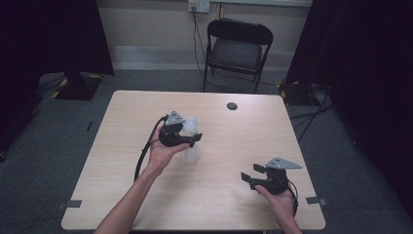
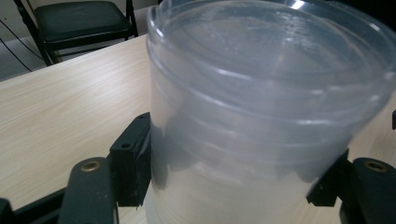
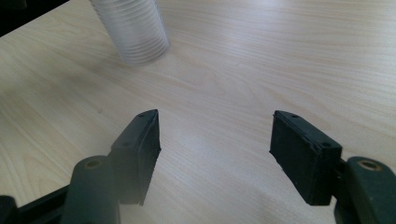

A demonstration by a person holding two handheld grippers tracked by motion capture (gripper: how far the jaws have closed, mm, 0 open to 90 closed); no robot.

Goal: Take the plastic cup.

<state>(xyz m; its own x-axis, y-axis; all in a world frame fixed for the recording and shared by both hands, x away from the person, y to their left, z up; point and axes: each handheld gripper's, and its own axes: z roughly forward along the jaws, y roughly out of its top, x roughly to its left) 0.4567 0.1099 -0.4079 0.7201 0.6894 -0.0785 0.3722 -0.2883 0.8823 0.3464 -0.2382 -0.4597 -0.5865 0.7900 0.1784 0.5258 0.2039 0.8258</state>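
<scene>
high view: your left gripper (image 1: 187, 139) pinches a translucent stack of plastic cups (image 1: 193, 141) mid-table; your right gripper (image 1: 253, 176) waits near-right. left gripper view: jaws clamp the thin, light walls, so squeeze gently. right gripper view: jaws spread wide, cups far-left.

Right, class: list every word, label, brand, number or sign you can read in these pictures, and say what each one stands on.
None can be read. The clear plastic cups in the left claw are unprinted; the wall outlet is too small to read.
</scene>
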